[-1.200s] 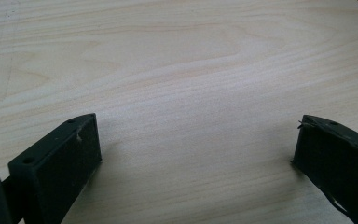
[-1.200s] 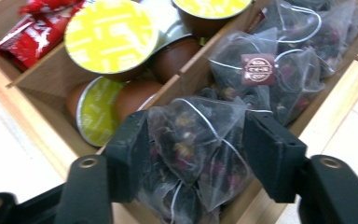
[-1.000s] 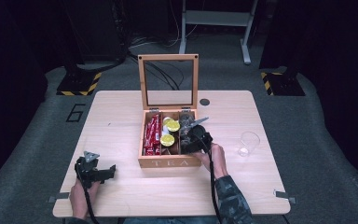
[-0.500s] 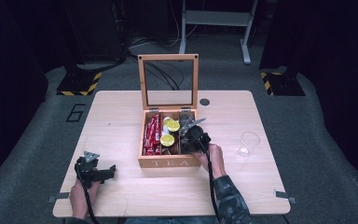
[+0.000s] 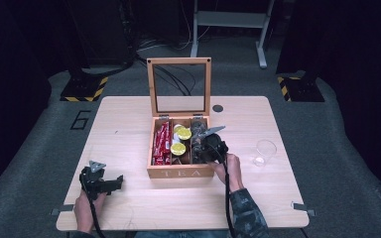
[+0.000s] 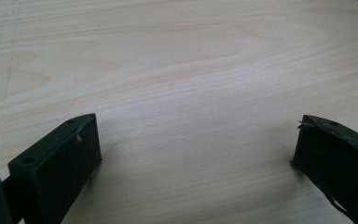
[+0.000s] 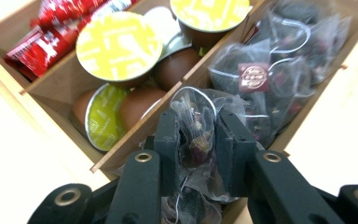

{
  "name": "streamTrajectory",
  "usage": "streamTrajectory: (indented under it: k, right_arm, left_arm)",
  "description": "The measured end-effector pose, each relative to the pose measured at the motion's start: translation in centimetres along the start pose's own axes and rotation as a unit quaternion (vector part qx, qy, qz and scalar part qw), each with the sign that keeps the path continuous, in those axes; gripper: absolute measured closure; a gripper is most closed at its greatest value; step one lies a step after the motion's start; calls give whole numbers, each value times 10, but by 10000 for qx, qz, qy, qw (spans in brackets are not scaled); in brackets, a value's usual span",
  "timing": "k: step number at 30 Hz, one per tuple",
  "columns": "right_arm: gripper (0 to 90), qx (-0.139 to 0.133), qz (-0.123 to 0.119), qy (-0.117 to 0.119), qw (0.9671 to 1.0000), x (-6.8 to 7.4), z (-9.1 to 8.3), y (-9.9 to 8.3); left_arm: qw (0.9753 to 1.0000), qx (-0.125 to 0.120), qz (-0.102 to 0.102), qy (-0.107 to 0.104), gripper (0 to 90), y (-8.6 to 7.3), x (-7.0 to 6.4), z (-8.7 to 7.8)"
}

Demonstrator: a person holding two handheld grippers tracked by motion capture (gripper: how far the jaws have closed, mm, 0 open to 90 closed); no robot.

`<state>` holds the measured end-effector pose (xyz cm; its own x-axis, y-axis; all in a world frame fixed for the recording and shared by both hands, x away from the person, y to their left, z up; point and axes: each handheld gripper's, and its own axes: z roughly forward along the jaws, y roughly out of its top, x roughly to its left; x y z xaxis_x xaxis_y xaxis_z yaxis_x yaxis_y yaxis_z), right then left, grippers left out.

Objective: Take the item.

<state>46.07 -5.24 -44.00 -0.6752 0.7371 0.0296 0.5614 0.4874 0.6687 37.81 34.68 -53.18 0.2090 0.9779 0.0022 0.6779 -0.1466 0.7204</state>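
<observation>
A wooden tea box with its glass lid up stands mid-table. Its compartments hold red sachets, yellow-lidded capsules and clear pyramid tea bags. My right gripper is over the right compartment, shut on one clear tea bag of dark leaves, pinched between both pads. My left gripper rests low over bare table at the front left, its jaws wide apart with nothing between them.
An empty clear glass stands right of the box. A small dark disc lies behind the box. The table's front edge is close to both hands. Beyond the table are a dark floor and a stand.
</observation>
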Motion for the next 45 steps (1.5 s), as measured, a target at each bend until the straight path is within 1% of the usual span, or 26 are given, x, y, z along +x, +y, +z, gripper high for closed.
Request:
streamTrajectory:
  k: [2,6,7,8,10,11,15,18,22,23,24,25,26,27,29,31,32,33,34,35,39,41,42,44,45]
  right_arm:
    - [718,-92,-11,12,10000,-1,-4,0]
    - [718,-109,-15,39,9999,-1,-8,1]
    - [718,-191,45,41,9998,-1,-9,1]
    - [717,-184,-39,90,9998,-2,-10,1]
    - [717,-188,-23,101,9998,-2,-10,2]
    - [716,-164,-4,144,9998,-3,-10,2]
    - [715,-212,38,175,9996,-3,-11,2]
    - [714,-223,20,172,9996,-4,-10,1]
    - [685,-115,14,192,9997,-3,-6,1]
    - [702,-117,2,139,9998,-1,-4,2]
    - [703,-92,-37,165,9998,-1,-3,2]
    - [705,-100,-30,150,9998,0,-2,2]
    - [716,-53,26,132,9999,2,-2,2]
    - [732,-53,-73,113,9999,1,0,3]
    - [754,-7,-120,101,9999,3,2,3]
    - [799,84,-176,48,9998,5,4,4]
    - [824,121,-202,63,9997,5,5,4]
    - [862,128,-202,-4,9997,6,6,4]
    - [883,145,-223,-2,9996,6,7,4]
    - [893,137,-209,-62,9997,7,8,4]
    - [900,161,-212,-76,9996,7,7,3]
    - [900,92,-227,-133,9996,7,4,3]
    - [900,74,-243,-98,9996,6,2,4]
    - [900,-28,-232,-155,9996,7,-2,4]
    - [900,-24,-251,-145,9996,6,-3,4]
  left_arm:
    - [10000,0,1,0,3,0,0,0]
    - [10000,0,1,-1,3,0,0,0]
    - [10000,-4,10,5,3,0,0,0]
    - [10000,-4,10,5,3,0,0,0]
    - [10000,-3,8,4,3,0,0,0]
    - [10000,-1,4,0,3,0,0,0]
    - [10000,1,0,-1,3,0,0,0]
    - [10000,0,2,0,3,0,0,0]
    - [10000,1,2,-1,3,0,0,0]
    - [10000,1,2,-1,3,0,0,0]
    - [10000,1,2,-1,3,0,0,0]
    - [10000,1,1,-1,3,0,0,0]
    - [10000,1,1,0,3,0,0,0]
    - [10000,1,1,0,3,0,0,0]
    - [10000,1,2,-1,3,0,0,0]
    - [10000,0,1,-1,3,0,0,0]
    - [10000,0,1,-1,3,0,0,0]
    - [10000,0,1,-1,3,0,0,0]
    - [10000,0,2,0,3,0,0,0]
    - [10000,1,3,0,3,0,0,0]
    - [10000,1,3,0,3,0,0,0]
    - [10000,1,2,0,3,0,0,0]
    - [10000,-1,4,0,3,0,0,0]
    - [10000,-2,8,4,3,0,0,0]
    - [10000,0,1,-1,3,0,0,0]
